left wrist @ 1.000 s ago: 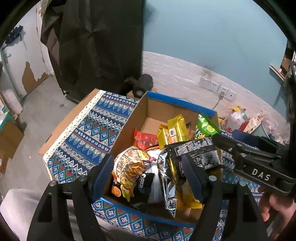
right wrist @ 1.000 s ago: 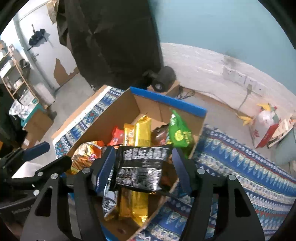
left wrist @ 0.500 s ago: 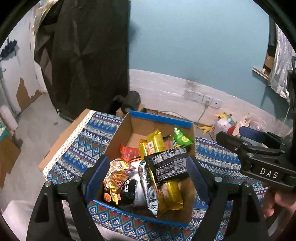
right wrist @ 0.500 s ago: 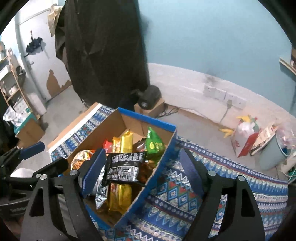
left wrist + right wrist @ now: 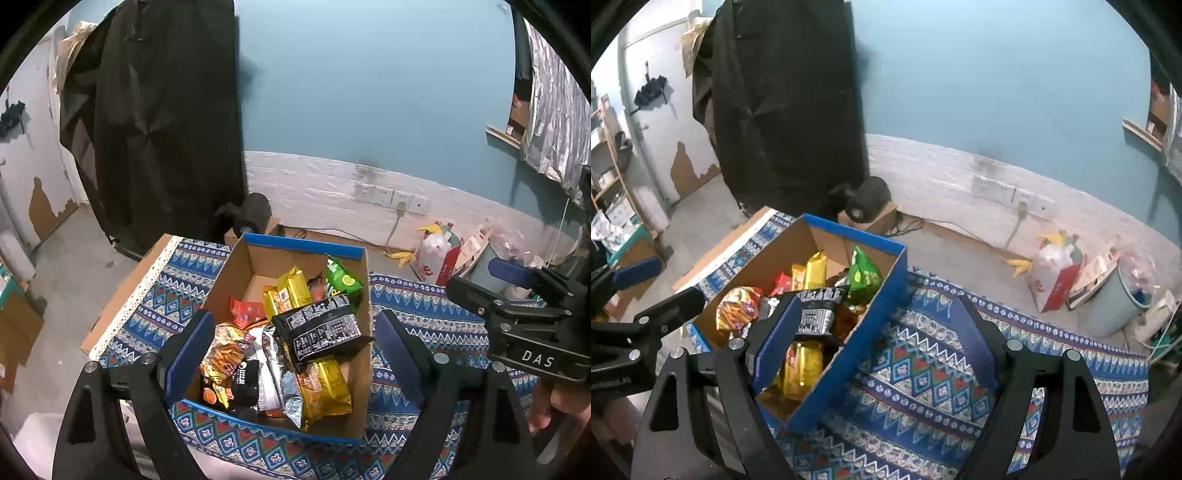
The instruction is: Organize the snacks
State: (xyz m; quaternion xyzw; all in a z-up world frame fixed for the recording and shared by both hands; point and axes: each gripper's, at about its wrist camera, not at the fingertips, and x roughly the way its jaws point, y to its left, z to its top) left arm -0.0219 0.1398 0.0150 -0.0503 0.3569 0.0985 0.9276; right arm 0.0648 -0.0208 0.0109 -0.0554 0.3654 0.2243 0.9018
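Note:
A blue-edged cardboard box [image 5: 364, 280] [image 5: 875, 295] full of snack packets sits on the patterned cloth. A black packet [image 5: 321, 328] [image 5: 820, 310] lies on top of gold packets [image 5: 325, 384], with a green packet [image 5: 341, 280] and an orange noodle packet [image 5: 225, 350] around it. My left gripper [image 5: 291, 354] is open and empty, raised above the box. My right gripper [image 5: 875, 343] is open and empty, raised over the box's right wall; it also shows in the left wrist view [image 5: 517, 317].
The patterned cloth [image 5: 942, 369] covers a low table that ends at its left edge [image 5: 122, 291]. A dark coat [image 5: 166, 129] hangs behind. A black roll on a small carton [image 5: 868, 201], bags [image 5: 1056, 269] and a bin [image 5: 1115, 299] stand on the floor by the wall.
My right gripper opened and let go of the black packet, which now lies in the box. Both grippers lifted up and back from the box.

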